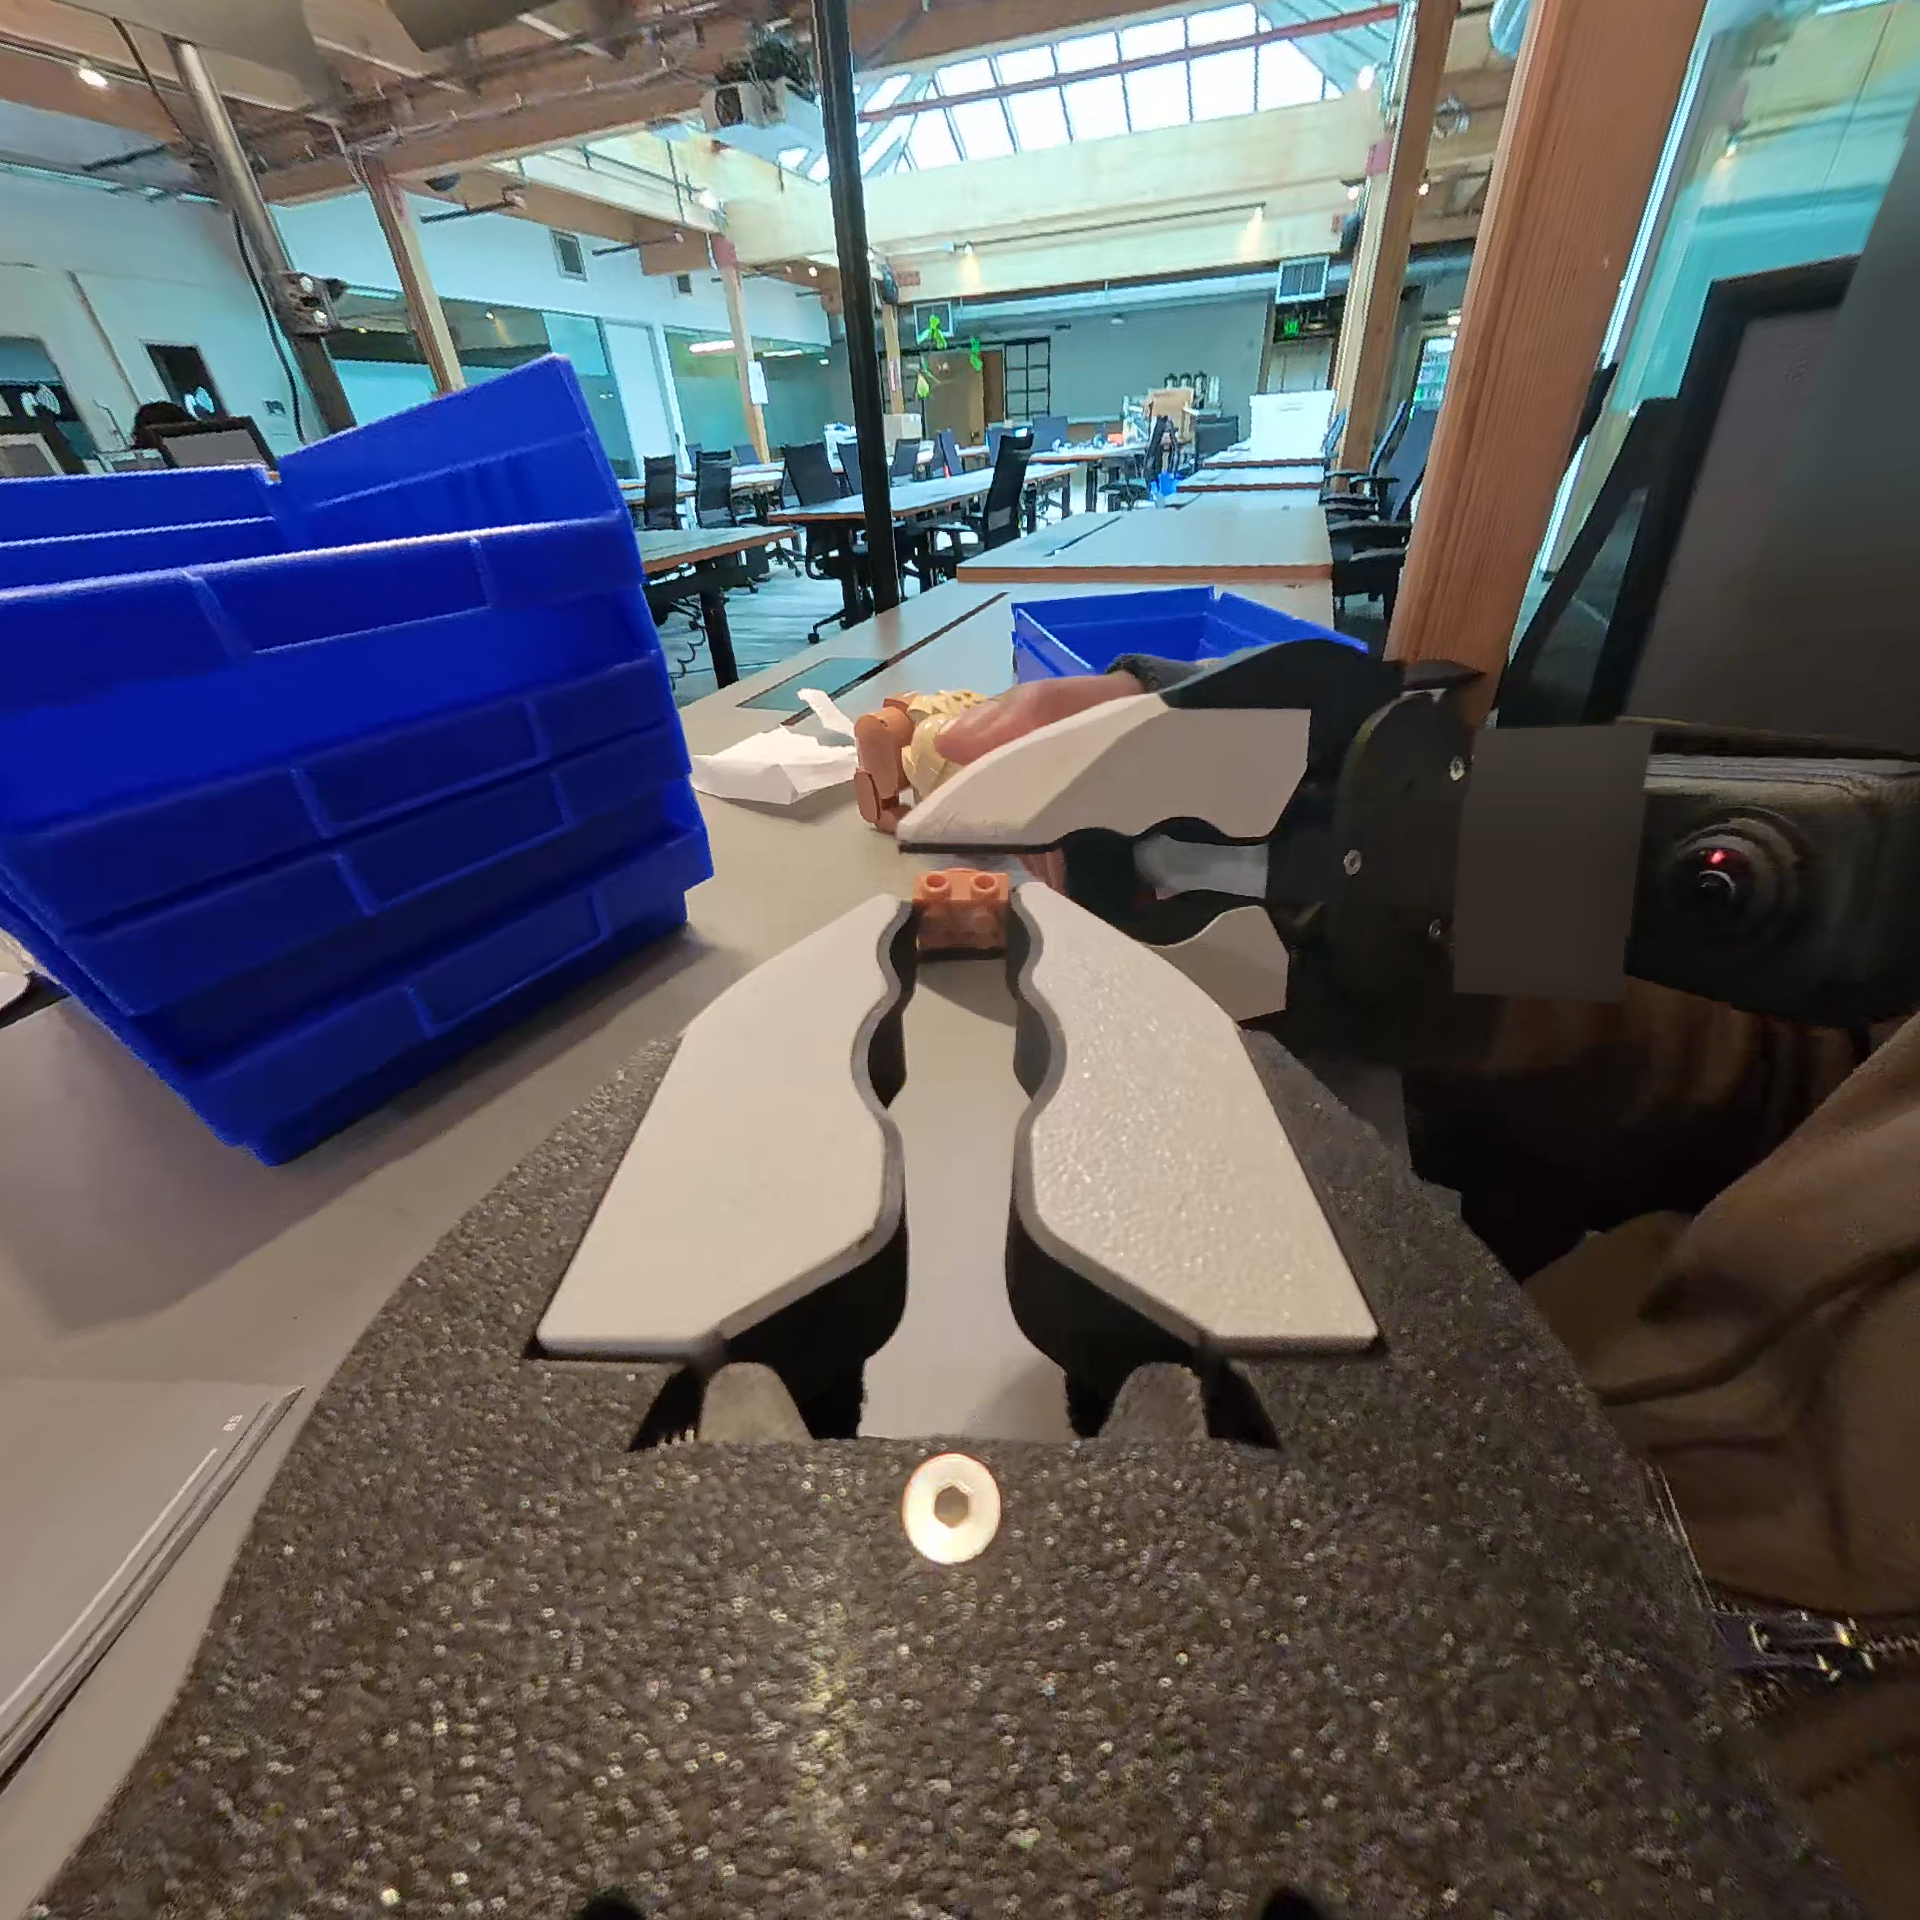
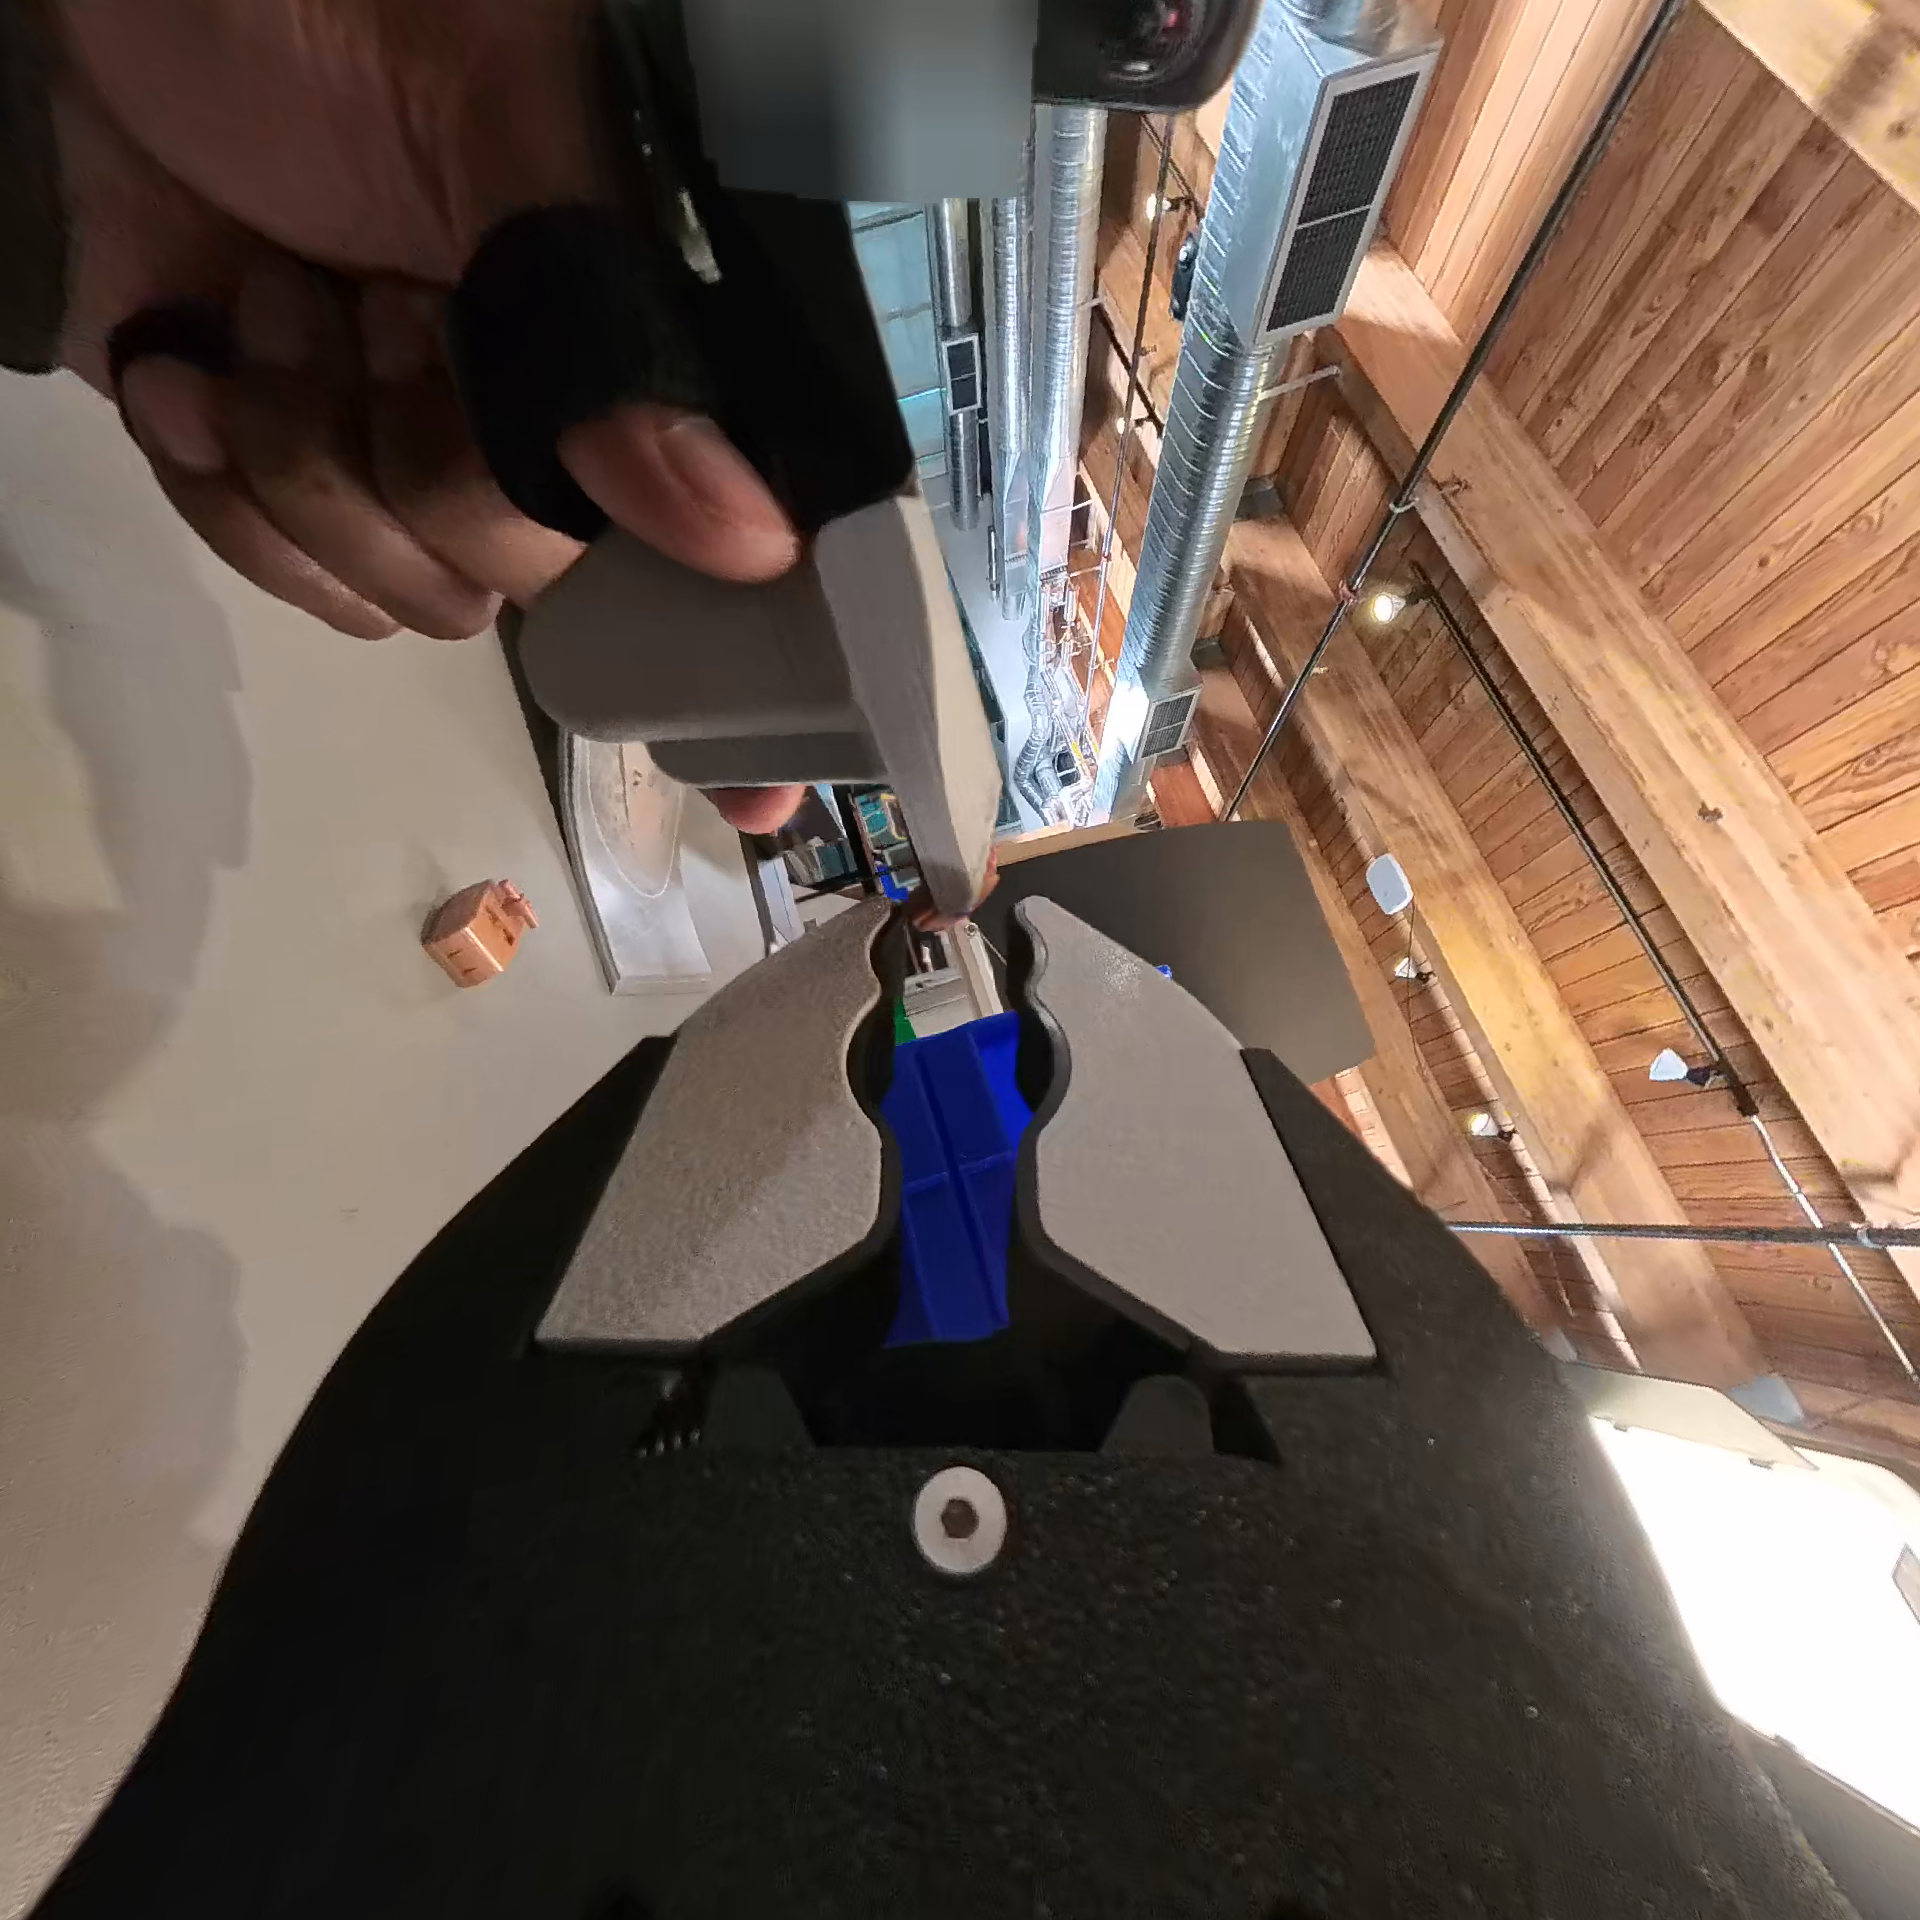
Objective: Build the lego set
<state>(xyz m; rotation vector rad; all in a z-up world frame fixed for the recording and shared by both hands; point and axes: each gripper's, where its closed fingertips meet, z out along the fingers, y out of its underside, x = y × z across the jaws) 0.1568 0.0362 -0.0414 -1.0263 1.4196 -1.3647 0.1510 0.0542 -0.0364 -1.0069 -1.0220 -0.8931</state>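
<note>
My left gripper (image 1: 961, 925) is shut on a small brown lego brick (image 1: 961, 914), studs up, held just above the grey table (image 1: 312, 1195). My right gripper (image 2: 954, 920) is rolled on its side and meets it from the right. Its upper finger (image 1: 1091, 769) lies just over the brick. Its jaws stand apart, with the brick (image 2: 935, 920) and the left gripper's fingertips (image 2: 951, 852) at its tips. A brown and tan lego assembly (image 1: 904, 748) lies on the table behind. A brown lego piece (image 2: 478, 930) shows on the table in the right wrist view.
A stack of blue bins (image 1: 343, 779) stands close on the left, and another blue bin (image 1: 1174, 629) at the back. Crumpled white paper (image 1: 769, 764) lies by the assembly. A grey booklet (image 1: 104, 1538) lies near left. A dark monitor (image 1: 1766, 520) stands on the right. Left and right tips are no more than a few centimetres apart. The right tips stand about 12 centimetres off the brown lego piece (image 2: 478, 930).
</note>
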